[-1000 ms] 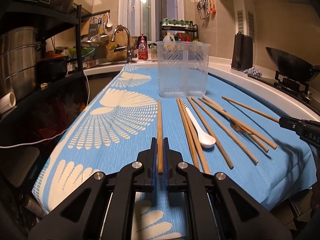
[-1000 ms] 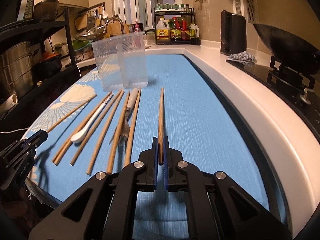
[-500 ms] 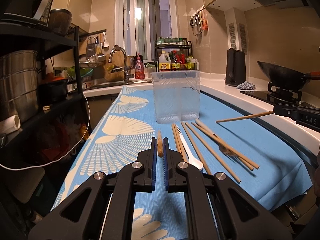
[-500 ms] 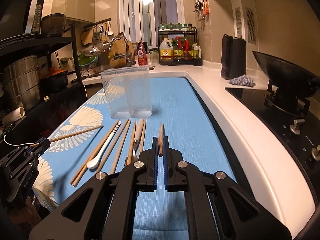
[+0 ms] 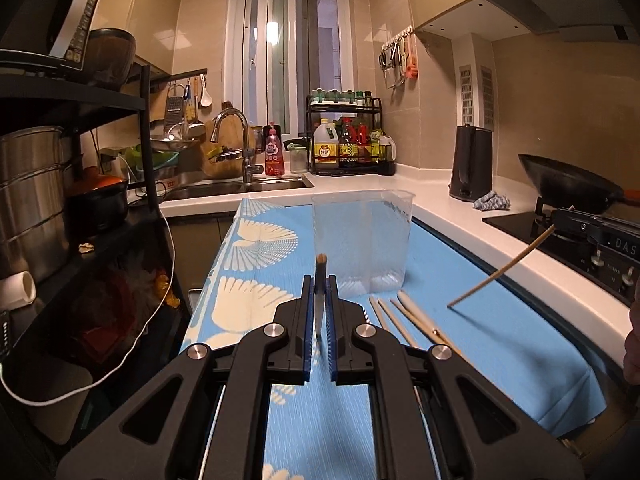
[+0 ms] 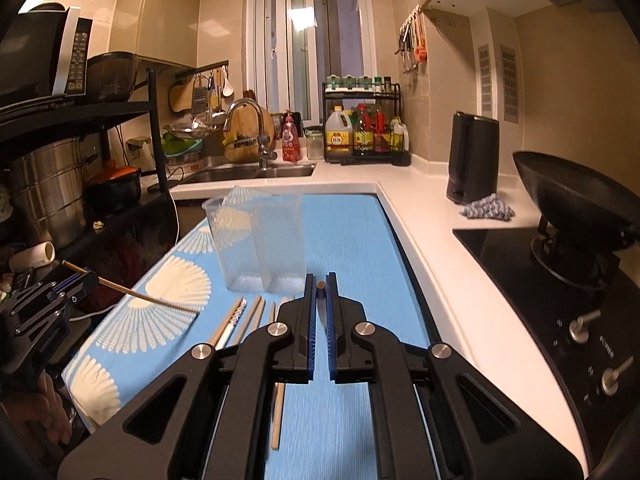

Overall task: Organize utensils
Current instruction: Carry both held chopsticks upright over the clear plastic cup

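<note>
My left gripper (image 5: 320,280) is clamped tight on a wooden chopstick (image 5: 321,264), jaws pinched right onto it, and the stick points straight ahead, so in the left wrist view I see mostly its round tip. My right gripper (image 6: 320,286) is pinched just as tight on a second chopstick (image 6: 321,285), end-on between the blue pads. In the left wrist view that second stick slants down from the right gripper, its far tip over the blue cloth (image 5: 500,320). Ahead of both grippers, the clear plastic holder (image 5: 360,240) stands upright on the cloth. Between it and me, several more chopsticks (image 5: 416,318) lie flat on the cloth, with a white-handled spoon (image 6: 228,330) alongside them.
</note>
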Motion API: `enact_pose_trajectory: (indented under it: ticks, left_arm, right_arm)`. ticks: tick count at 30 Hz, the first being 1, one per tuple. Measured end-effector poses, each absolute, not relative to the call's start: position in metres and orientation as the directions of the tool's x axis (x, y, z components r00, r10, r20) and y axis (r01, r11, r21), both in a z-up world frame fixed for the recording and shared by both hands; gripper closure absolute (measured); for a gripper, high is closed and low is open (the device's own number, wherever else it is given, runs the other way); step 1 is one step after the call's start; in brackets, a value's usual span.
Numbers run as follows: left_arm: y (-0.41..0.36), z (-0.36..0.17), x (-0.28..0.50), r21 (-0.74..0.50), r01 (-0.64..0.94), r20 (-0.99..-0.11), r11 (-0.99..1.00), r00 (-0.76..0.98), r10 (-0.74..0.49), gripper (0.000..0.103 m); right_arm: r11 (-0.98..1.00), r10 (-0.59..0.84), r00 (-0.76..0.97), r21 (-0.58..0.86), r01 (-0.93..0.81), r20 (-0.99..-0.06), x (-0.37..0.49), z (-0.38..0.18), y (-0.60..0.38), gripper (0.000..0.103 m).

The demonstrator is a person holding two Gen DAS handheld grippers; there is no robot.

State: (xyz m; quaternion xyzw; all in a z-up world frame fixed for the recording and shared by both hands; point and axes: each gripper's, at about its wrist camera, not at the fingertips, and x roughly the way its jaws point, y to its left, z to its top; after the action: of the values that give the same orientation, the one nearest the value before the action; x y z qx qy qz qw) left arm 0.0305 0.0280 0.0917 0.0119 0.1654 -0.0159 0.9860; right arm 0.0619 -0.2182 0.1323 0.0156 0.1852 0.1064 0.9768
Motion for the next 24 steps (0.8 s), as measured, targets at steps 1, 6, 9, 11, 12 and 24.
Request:
enact_pose_trajectory:
  ticks: [1,6,9,11,12,24]
  left_arm:
    - [0.031,0.097,0.035,0.010,0.037,-0.330,0.999,0.943,-0.031,0.097]
    - [0.045,0.122,0.062,-0.034,0.058,-0.380,0.998,0.923,-0.067,0.097]
    - [0.051,0.132,0.080,-0.064,0.071,-0.433,0.995,0.897,-0.092,0.097]
    - [0.053,0.136,0.088,-0.078,0.069,-0.459,0.995,0.883,-0.097,0.097]
    - [0.053,0.138,0.092,-0.083,0.072,-0.471,0.994,0.876,-0.103,0.097]
    - [0.059,0.197,0.131,-0.121,0.099,-0.528,0.988,0.836,-0.149,0.097]
  right_arm:
    - [0.976,0.218,0.908,0.070,-0.206,-0.359,0.066,0.138,-0.217,0.098]
    - [0.971,0.236,0.906,0.055,-0.232,-0.350,0.084,0.161,-0.212,0.098]
    - [0.967,0.252,0.899,0.066,-0.245,-0.358,0.095,0.171,-0.208,0.098]
    - [0.966,0.257,0.894,0.083,-0.244,-0.367,0.102,0.178,-0.207,0.098]
    - [0.966,0.258,0.894,0.087,-0.243,-0.367,0.105,0.180,-0.207,0.098]
    - [0.947,0.322,0.877,0.126,-0.297,-0.355,0.141,0.247,-0.201,0.098]
